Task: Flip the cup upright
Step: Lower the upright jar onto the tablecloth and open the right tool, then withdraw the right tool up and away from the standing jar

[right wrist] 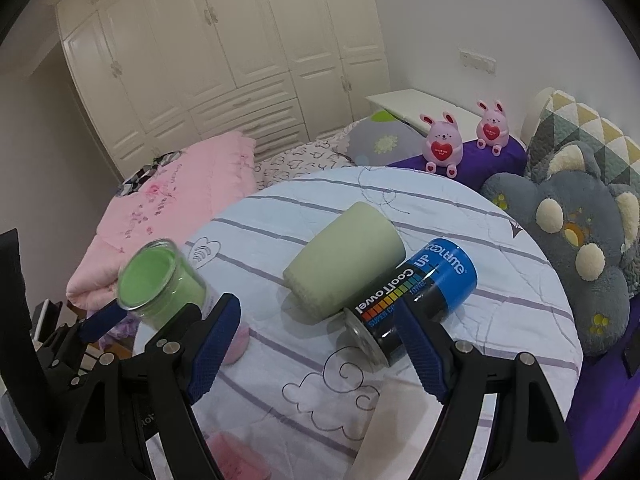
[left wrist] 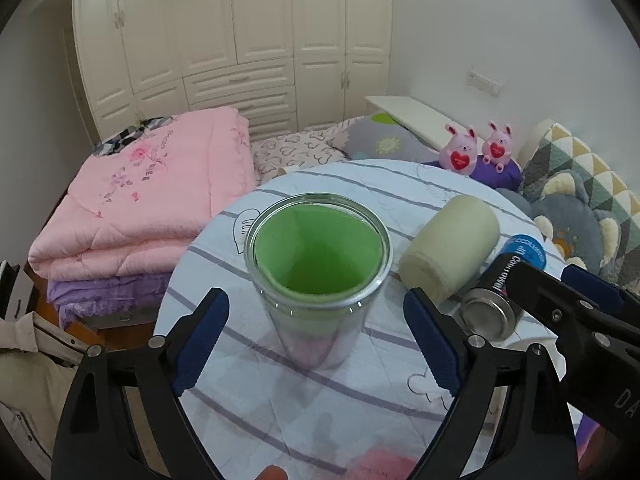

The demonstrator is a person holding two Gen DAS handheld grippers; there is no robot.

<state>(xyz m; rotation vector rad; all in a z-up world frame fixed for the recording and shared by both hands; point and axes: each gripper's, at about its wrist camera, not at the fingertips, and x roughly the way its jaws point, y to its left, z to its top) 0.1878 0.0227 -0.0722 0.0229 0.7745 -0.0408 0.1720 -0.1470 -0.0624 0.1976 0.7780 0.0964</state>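
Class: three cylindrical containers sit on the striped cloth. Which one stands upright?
The clear cup with the green liner, mouth up. The pale green cup and the blue-black can both lie on their sides.

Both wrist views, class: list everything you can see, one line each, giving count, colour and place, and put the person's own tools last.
Clear cup with green liner: 1, upright, mouth up, left on the table.
Pale green cup: 1, on its side, mid-table.
CoolTowel can: 1, black and blue, on its side beside the pale cup.
Round table: 1, white cloth with purple stripes.
Pink quilt: 1, folded, on the bed.
Bunny toys: 2, pink, behind the table.
Wardrobe: 1, cream, back wall.
Left gripper: open around the clear cup.
Right gripper: open.
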